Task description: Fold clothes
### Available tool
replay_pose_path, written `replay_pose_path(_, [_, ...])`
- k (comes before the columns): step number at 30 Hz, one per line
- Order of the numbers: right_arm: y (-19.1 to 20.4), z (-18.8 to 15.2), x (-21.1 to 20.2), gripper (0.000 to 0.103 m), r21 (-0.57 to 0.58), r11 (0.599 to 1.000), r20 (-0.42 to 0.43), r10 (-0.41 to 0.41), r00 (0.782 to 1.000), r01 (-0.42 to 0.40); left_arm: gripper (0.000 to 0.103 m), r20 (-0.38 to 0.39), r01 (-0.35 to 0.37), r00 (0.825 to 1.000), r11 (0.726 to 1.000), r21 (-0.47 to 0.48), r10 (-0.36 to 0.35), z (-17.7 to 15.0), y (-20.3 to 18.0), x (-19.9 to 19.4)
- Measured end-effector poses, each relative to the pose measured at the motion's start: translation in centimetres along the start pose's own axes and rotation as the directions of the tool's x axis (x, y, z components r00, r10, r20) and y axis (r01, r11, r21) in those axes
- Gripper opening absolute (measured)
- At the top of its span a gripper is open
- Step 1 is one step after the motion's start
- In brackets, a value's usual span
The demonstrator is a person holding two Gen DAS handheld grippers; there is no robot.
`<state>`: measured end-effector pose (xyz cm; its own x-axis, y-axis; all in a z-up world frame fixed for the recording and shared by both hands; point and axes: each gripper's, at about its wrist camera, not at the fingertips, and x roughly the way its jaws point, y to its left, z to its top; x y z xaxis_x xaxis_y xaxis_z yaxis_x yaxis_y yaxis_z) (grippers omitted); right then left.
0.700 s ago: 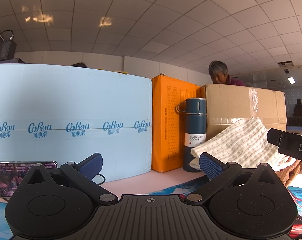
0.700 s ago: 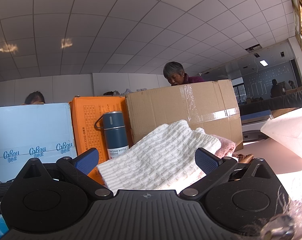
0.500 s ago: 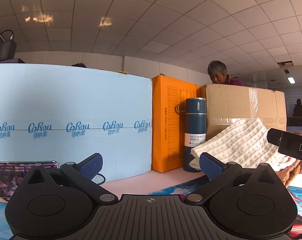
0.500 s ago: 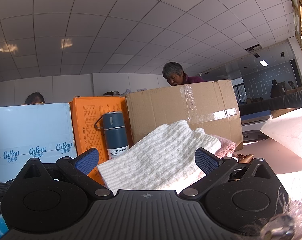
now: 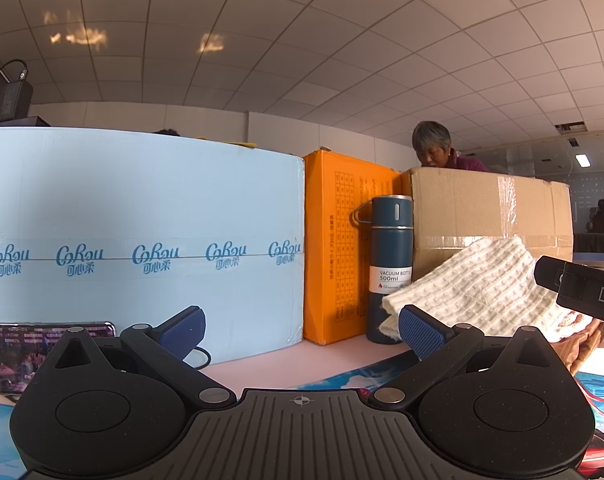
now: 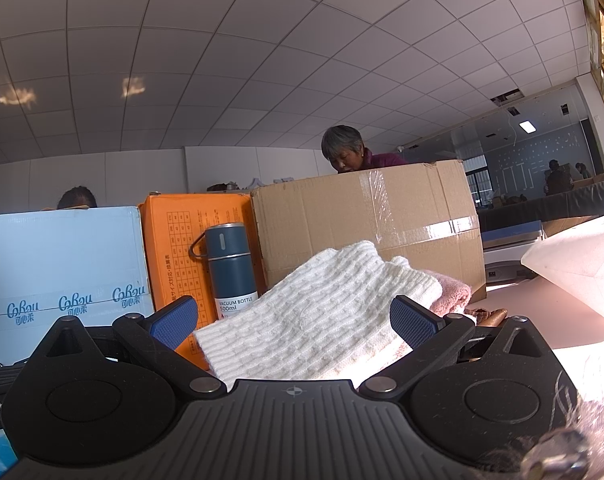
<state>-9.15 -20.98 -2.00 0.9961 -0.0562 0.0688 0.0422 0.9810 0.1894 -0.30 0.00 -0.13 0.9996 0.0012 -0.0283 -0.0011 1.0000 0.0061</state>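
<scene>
While both tools sit low and level near the table, the left gripper [image 5: 300,326] is spread wide and holds nothing, its blue pads over bare pink tabletop [image 5: 262,364]. Equally splayed and empty, the right gripper [image 6: 294,318] frames the white knit garment [image 6: 322,320], which lies folded atop a pink one [image 6: 454,292] at twelve o'clock; whether the pads touch it is unclear. Behind stand three boxes, pale blue [image 6: 58,264], orange [image 6: 182,248] and brown cardboard [image 6: 366,220], plus one vacuum bottle [image 6: 230,268] at eleven o'clock.
</scene>
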Motion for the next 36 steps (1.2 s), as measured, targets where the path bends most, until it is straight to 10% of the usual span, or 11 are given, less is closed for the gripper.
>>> replay_pose_path(36, [-0.03, 0.0, -0.18, 0.103, 0.001, 1.0, -0.001, 0.0, 1.0, 0.0, 0.103, -0.001, -0.001, 1.0, 1.0, 0.001, 0.001, 0.18, -0.02, 0.03])
